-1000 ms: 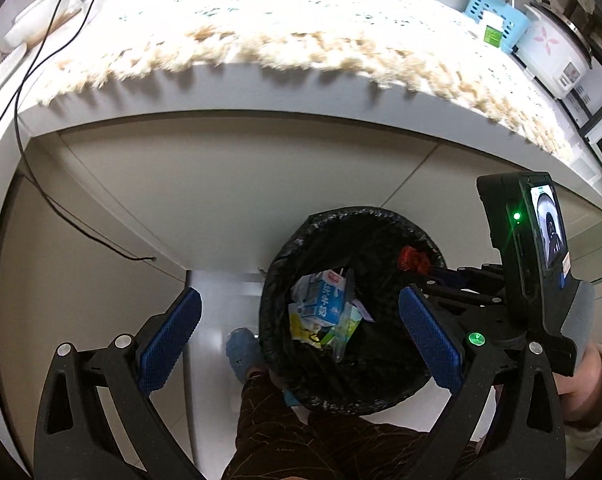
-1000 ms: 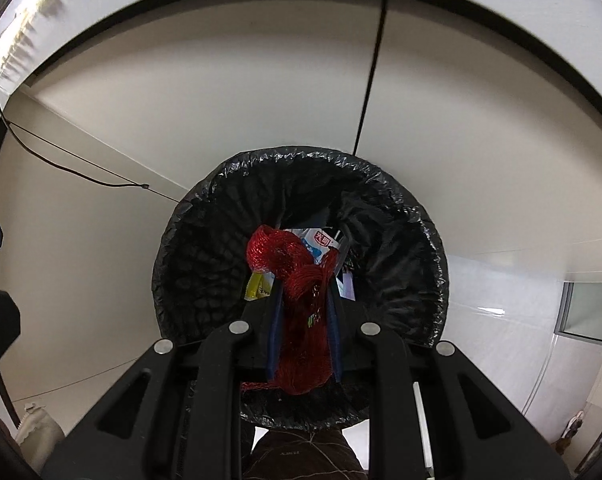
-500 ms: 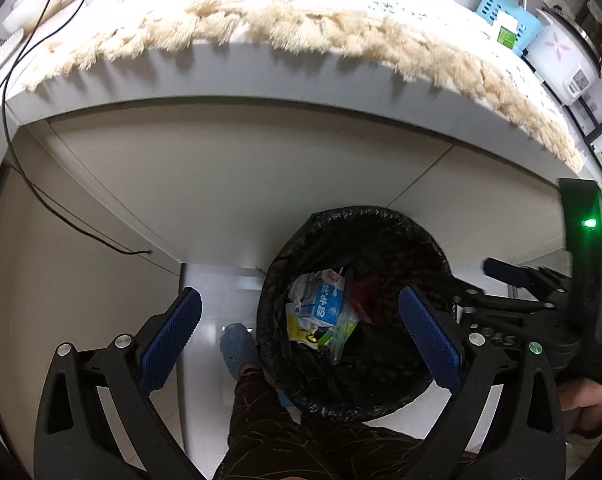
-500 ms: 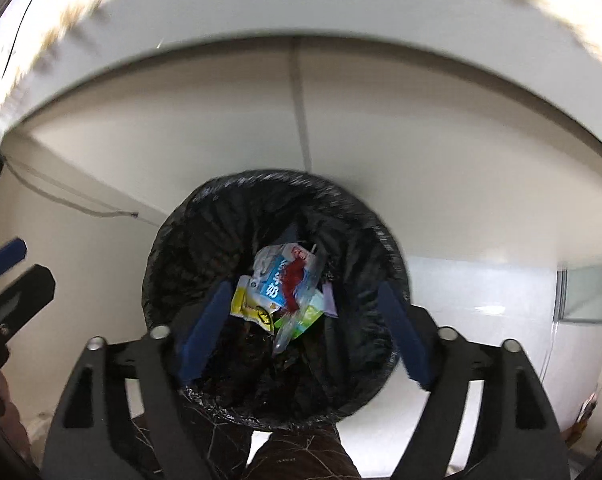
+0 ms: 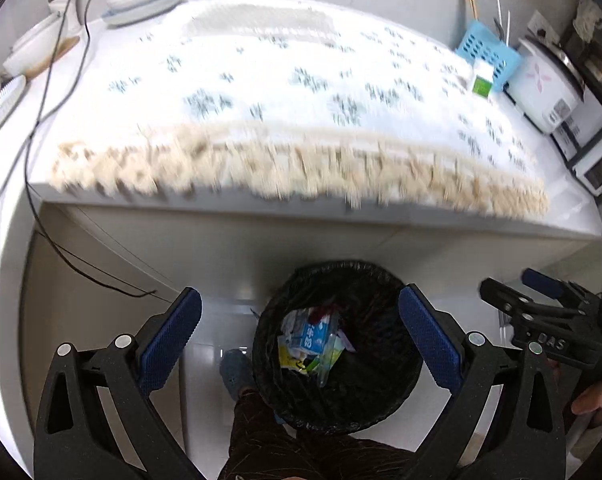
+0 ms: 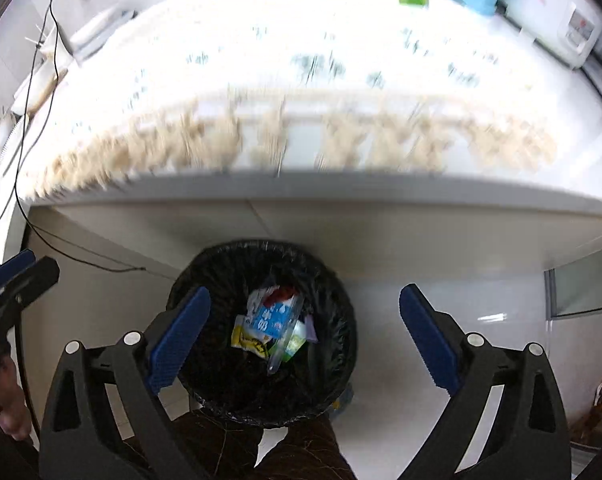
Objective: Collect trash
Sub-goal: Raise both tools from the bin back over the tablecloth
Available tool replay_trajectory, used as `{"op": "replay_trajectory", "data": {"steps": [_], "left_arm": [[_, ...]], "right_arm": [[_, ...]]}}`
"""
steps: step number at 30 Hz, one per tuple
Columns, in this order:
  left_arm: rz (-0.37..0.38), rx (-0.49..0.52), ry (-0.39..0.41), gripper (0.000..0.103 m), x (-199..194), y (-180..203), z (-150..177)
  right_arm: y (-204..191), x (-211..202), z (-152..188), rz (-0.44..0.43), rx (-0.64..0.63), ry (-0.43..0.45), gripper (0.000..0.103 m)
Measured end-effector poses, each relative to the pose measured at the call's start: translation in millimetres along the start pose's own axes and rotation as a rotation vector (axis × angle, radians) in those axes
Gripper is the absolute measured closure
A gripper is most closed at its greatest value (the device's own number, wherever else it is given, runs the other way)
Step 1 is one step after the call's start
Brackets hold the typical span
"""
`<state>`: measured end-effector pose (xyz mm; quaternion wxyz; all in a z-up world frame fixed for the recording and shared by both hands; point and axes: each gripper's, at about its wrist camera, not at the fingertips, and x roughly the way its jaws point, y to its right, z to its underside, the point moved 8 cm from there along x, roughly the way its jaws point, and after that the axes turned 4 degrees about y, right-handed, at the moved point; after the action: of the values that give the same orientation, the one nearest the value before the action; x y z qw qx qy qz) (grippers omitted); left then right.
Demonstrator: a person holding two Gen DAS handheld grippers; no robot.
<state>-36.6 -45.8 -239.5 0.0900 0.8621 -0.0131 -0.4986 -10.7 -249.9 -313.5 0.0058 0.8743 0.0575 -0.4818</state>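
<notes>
- Two grippers hang above the black-lined trash bin (image 6: pixel 261 332), which stands on the floor below the edge of the counter (image 6: pixel 341 190).
- The right gripper (image 6: pixel 305 326) has its jaws opening, wide apart, and there is nothing between them.
- The left gripper (image 5: pixel 299 330) has its blue pads spread wide too, and it holds nothing.
- The trash is down inside the bin: a blue and white carton (image 6: pixel 271 320), a yellow wrapper (image 6: pixel 247 338), a clear plastic piece (image 6: pixel 283 350) and a bit of red netting (image 6: pixel 283 293) near the top of the pile.
- On the counter above the bin lies a white cloth with a tan fringe (image 5: pixel 301 176).
- At the far right of the counter, well apart from the bin, stand a small green and white box (image 5: pixel 481 82), a blue basket (image 5: pixel 487 54) and a white rice cooker (image 5: pixel 541 84).
- What could go wrong: I think the green and white box may be the next trash, and it sits just beside the basket, so wide jaws could bump the basket or knock the box over.
- A low gripper could also catch the fringe and drag the cloth along.
- A black cord (image 5: pixel 45 92) hangs down the left side of the counter, and a careless swing could snag it.
- A knee (image 6: pixel 293 452) is just beside the bin, so a bump could tip it.
- Writing: the other gripper's body, seen from the left wrist view, shows "DAS". The carton has white marks, too small and blurry to read.
</notes>
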Motion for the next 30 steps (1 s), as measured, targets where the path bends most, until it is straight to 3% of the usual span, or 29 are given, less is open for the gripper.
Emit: {"op": "replay_trajectory", "data": {"steps": [7,15,30], "left_arm": [[0.020,0.015,0.040,0.006,-24.3,3.7,-40.0],[0.020,0.010,0.072,0.006,-35.2,3.2,-84.6],[0.001,-0.018,0.081,0.006,-4.7,-17.8,-177.4]], "right_arm": [[6.4,-46.8,-39.7,-0.007,0.004,0.121,0.010],[14.3,-70.5,-82.4,0.016,-0.013,0.200,0.009],[55.5,-53.9,-183.4,0.110,0.008,0.257,0.008]]}}
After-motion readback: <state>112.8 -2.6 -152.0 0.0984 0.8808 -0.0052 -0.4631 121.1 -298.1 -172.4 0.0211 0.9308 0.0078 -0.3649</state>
